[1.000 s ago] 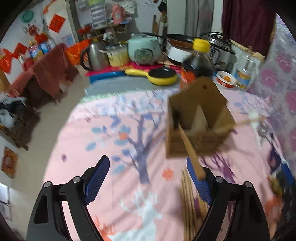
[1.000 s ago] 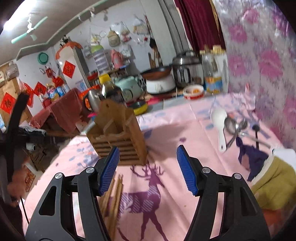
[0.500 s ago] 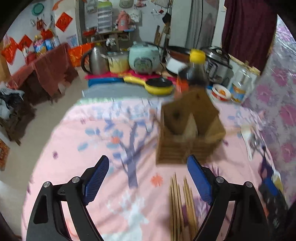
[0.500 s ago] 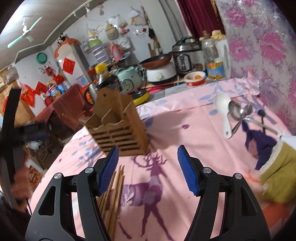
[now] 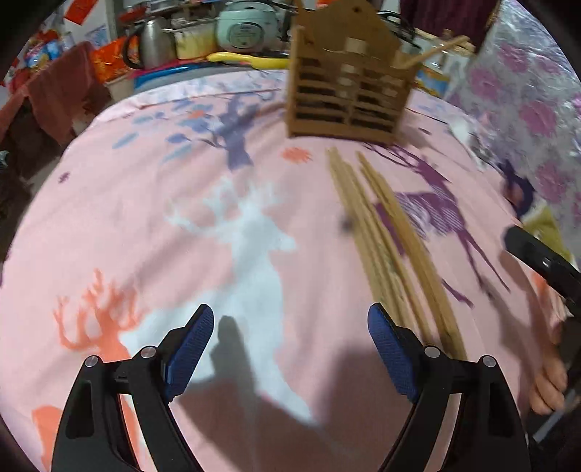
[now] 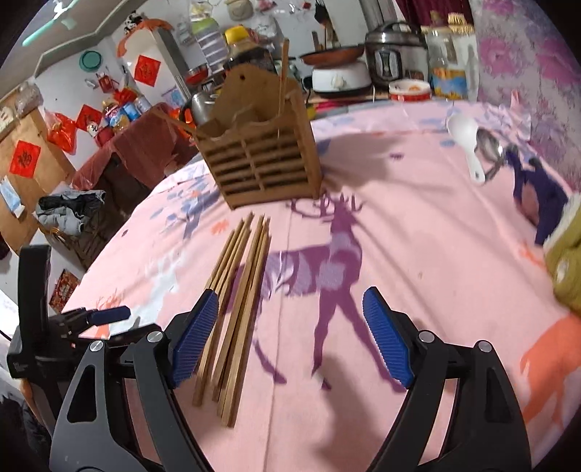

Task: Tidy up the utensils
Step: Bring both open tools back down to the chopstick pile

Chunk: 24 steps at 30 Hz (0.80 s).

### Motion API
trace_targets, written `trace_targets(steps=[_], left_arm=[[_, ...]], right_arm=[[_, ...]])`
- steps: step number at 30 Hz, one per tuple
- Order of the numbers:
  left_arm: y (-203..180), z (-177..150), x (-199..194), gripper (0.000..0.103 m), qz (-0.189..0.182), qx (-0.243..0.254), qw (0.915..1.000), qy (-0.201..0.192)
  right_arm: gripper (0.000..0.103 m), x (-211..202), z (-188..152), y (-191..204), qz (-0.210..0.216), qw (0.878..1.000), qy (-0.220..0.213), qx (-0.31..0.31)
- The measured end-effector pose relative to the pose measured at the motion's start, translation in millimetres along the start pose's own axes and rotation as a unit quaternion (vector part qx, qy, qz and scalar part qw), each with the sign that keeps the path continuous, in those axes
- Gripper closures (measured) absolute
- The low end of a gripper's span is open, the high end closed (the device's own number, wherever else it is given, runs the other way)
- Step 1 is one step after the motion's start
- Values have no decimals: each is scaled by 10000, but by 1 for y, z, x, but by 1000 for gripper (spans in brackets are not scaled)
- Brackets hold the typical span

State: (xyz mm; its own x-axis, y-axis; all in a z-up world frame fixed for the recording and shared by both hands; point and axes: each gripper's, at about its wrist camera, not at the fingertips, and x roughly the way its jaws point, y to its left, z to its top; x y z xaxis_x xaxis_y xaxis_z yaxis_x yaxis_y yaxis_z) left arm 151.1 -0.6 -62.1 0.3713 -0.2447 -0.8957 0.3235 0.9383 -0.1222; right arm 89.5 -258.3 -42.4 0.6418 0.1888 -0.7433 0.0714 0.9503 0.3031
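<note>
We are taking the wooden holder (image 6: 259, 152) as our landmark: it is standing upright on the pink deer-print tabletop (image 6: 417, 254), toward the far edge, with one chopstick (image 6: 282, 69) sticking up out of it. Behind it, past the tabletop's edge, a rice cooker (image 5: 245, 25) and a kettle (image 5: 150, 43) are crowding a counter. In front of the holder, on the near side, a bundle of chopsticks (image 6: 236, 305) is lying flat, its far tips stopping just short of the holder's base; we are counting roughly eight, but they overlap too much to be sure. Far to the right of the holder, near the flowered wall, one white spoon (image 6: 466, 139) and one metal spoon (image 6: 490, 149) are lying side by side.

Our left gripper (image 5: 290, 348) is hovering with its fingers spread wide and gripping nothing, over bare cloth to the left of the bundle. Our right gripper (image 6: 290, 334) is likewise gaping and empty, its left finger (image 6: 194, 337) just beside the bundle's near end. A broad stretch of cloth is lying between the bundle and the spoons.
</note>
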Motion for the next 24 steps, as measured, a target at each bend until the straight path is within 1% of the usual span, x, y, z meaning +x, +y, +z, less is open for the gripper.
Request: trace_targets(steps=[5, 9, 10, 11, 13, 14, 15, 18, 19, 22, 24], left_arm=[[-19, -12, -4, 18, -47, 368, 9993, -33], [-31, -20, 4, 17, -81, 620, 9979, 145], [-33, -22, 6, 17, -41, 690, 9974, 193], [-37, -23, 9, 16, 90, 785, 9967, 212], [-41, -24, 12, 10, 259, 872, 9956, 212], [-40, -24, 14, 6, 327, 846, 9956, 225], [-37, -23, 14, 4, 365, 789, 9959, 244], [-18, -18, 15, 5, 473, 423, 9976, 274], [-7, -16, 15, 5, 546, 201, 9979, 276], [14, -11, 13, 5, 700, -240, 9970, 224], [19, -10, 13, 5, 832, -330, 9957, 219]], right_arm=[[23, -2, -9, -6, -81, 9999, 42, 138], [22, -5, -12, -11, -70, 9996, 46, 271], [21, -5, -12, -12, -65, 9995, 42, 293], [21, -6, -13, -13, -49, 9995, 42, 323], [21, -7, -14, -13, -31, 9994, 53, 346], [21, -7, -14, -13, -23, 9994, 68, 346], [21, -7, -15, -13, -23, 9994, 75, 341], [21, -7, -17, -13, -33, 9994, 121, 313], [21, -6, -18, -13, -34, 9994, 142, 309], [21, -6, -21, -13, -27, 9994, 216, 262], [21, -4, -23, -10, 11, 9994, 302, 148]])
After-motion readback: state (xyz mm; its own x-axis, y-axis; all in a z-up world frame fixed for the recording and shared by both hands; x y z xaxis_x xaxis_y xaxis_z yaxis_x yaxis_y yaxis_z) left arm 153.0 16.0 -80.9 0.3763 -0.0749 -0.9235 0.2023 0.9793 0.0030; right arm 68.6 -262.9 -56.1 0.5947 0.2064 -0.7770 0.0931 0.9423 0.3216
